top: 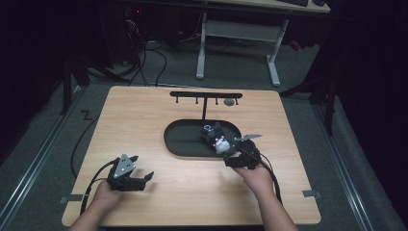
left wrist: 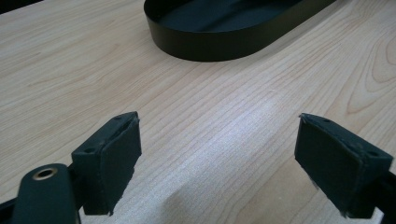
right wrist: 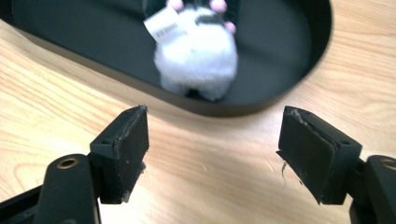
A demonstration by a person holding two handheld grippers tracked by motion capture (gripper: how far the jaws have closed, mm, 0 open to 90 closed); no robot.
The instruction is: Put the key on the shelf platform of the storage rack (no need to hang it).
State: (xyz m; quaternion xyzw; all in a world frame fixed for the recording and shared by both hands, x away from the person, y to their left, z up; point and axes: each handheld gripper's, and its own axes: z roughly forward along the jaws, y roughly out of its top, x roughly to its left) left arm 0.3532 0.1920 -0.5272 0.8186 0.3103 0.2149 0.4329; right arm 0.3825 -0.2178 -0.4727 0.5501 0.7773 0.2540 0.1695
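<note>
Black and oval, the tray sits mid-table on the pale wooden table, and a small plush toy, white-bellied with pink spots and a label, lies inside at its right end. Behind the tray stands a black T-shaped rack. The right gripper hovers just short of the tray rim, jaws wide apart and empty. The left gripper rests near the table's front left, jaws likewise spread over bare wood
</note>
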